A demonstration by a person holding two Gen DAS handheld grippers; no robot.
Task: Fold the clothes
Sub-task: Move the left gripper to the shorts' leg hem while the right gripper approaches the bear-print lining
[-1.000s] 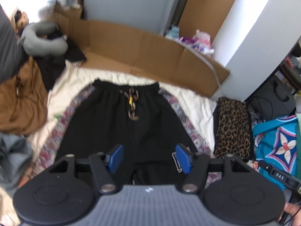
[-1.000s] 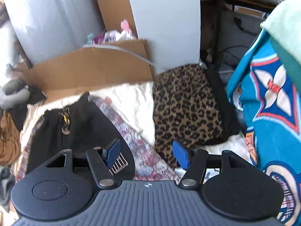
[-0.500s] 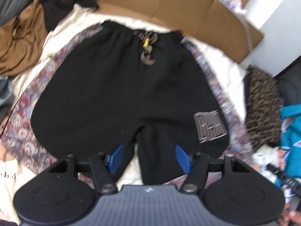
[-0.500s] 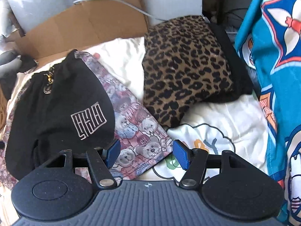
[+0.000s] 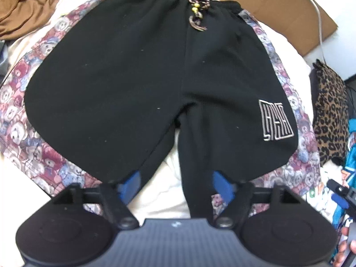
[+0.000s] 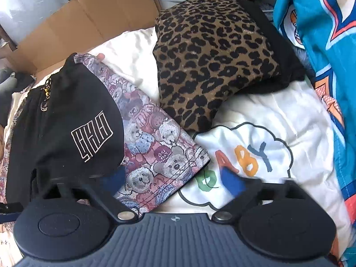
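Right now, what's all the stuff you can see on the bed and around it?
black shorts: one, black with teddy-bear print side panels and a white outlined logo, spread flat in the middle of the bed
drawstring: one, dark with yellow beads, at the waistband
bed sheet: one, cream with a cloud and coloured letters, under everything
leopard cloth: one, brown with black spots, folded, beside the logo side of the shorts
blue blanket: one, turquoise with orange and white patterns, beyond the leopard cloth
brown garment: one, tan, crumpled at the far corner
cardboard: one, brown, flattened behind the bed
left claw: one, black with blue pads, open over the shorts' hem
right claw: one, same colours, open over the teddy-bear panel's corner
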